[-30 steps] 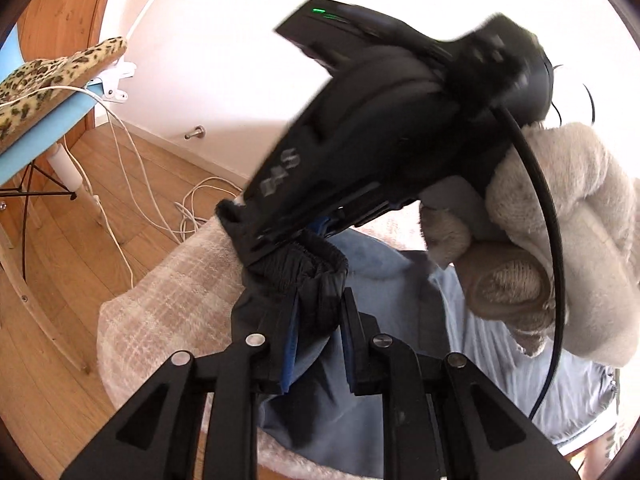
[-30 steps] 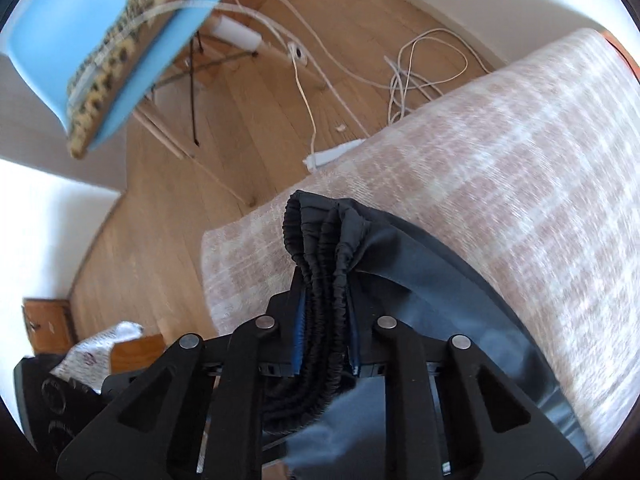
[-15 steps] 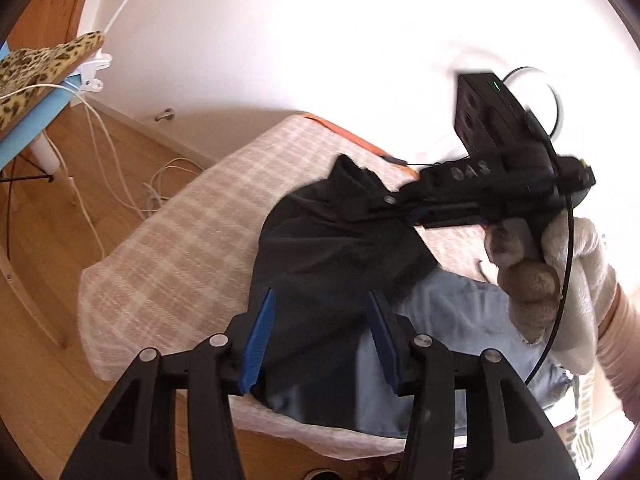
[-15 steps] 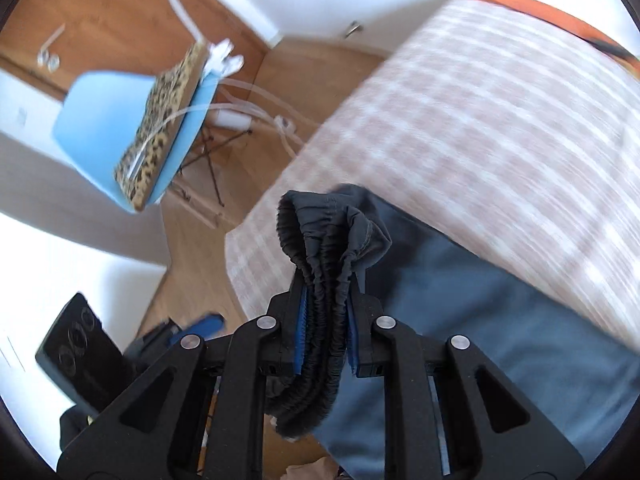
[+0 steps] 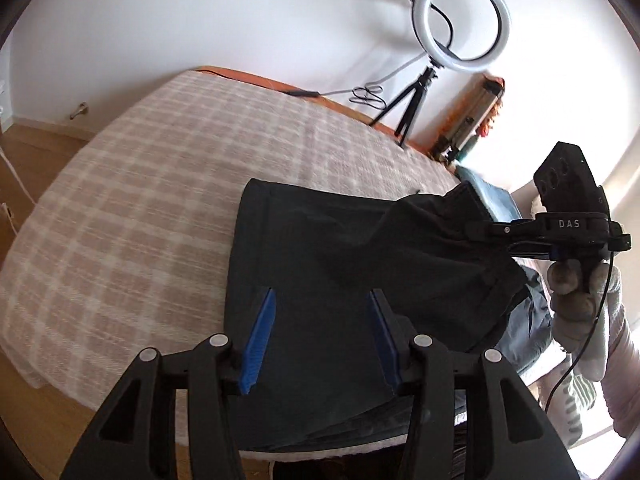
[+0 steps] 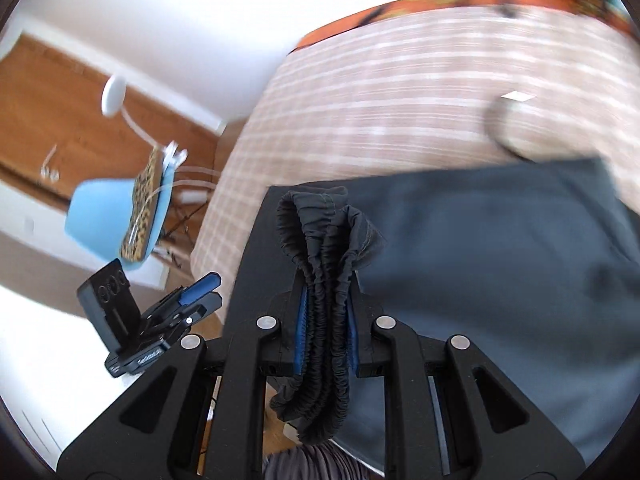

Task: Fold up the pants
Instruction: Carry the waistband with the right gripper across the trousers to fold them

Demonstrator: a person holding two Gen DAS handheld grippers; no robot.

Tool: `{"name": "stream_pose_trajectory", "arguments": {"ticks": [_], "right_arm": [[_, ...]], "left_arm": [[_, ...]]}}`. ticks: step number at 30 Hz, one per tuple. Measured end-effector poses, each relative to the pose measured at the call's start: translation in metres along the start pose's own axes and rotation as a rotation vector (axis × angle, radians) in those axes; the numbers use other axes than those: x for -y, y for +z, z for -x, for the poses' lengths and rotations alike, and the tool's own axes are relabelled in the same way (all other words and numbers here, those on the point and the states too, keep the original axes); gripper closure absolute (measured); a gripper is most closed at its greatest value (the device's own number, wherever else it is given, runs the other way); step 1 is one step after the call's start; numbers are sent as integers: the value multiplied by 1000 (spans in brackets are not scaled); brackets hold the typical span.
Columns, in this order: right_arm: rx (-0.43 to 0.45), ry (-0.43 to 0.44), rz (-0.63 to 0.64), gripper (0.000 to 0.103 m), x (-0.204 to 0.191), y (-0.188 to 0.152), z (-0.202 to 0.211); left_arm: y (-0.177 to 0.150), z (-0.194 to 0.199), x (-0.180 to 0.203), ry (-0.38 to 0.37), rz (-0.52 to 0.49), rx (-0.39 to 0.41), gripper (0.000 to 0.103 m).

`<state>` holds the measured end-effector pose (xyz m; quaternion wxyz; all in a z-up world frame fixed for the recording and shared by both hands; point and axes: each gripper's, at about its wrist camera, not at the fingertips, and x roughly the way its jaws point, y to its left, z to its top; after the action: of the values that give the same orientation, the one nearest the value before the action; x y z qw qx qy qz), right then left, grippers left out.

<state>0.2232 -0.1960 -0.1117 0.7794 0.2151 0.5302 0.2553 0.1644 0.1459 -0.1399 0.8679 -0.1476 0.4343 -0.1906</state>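
Pants [image 5: 320, 280] are lying dark and flat on the bed [image 5: 160, 200], over the plaid cover, close to its near edge, with a hem corner reaching toward the middle of the mattress.

Right gripper [image 6: 325, 320] is pinching the gathered elastic waistband [image 6: 324, 248] between its closed fingers [image 6: 301, 328]; the bunch is hanging lifted off the bed, and in the left view the cloth is stretching up to it from the flat part.

Left gripper [image 5: 320, 340] is hovering above the cloth with its blue fingers [image 5: 260, 336] standing apart, nothing between them, no contact visible.

Step in hand, as I judge it: spreading the garment, or carrying the waistband across for a fold. Next move probably calls for laying the waistband down flat and square, the free gripper pinning or taking a matching edge so the cloth is not dragging.

Room: broad open plaid to the left and toward the far side. Near edge is tight; cloth could slip off toward the floor. A ring light [image 5: 464, 16] on a tripod is standing at the far corner, well apart. A blue chair [image 6: 108, 220] is standing off the bed's side, also clear.
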Motion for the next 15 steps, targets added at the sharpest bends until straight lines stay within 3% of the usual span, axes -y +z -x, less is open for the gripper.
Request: {"name": "stream_pose_trajectory", "arguments": {"ticks": [7,9,15], "right_arm": [[96,-43,-111,86,77,-47,85],[129,-18,-144,86,95,-58,103],[183,-64,-162,86,137,-79,149]], "left_arm": [[-4,-33,51,-49,-47,-52,58],[-5,-39,65,-55,-63,-62,58],[-10,-44,96,-51,-105,-69,58]]}}
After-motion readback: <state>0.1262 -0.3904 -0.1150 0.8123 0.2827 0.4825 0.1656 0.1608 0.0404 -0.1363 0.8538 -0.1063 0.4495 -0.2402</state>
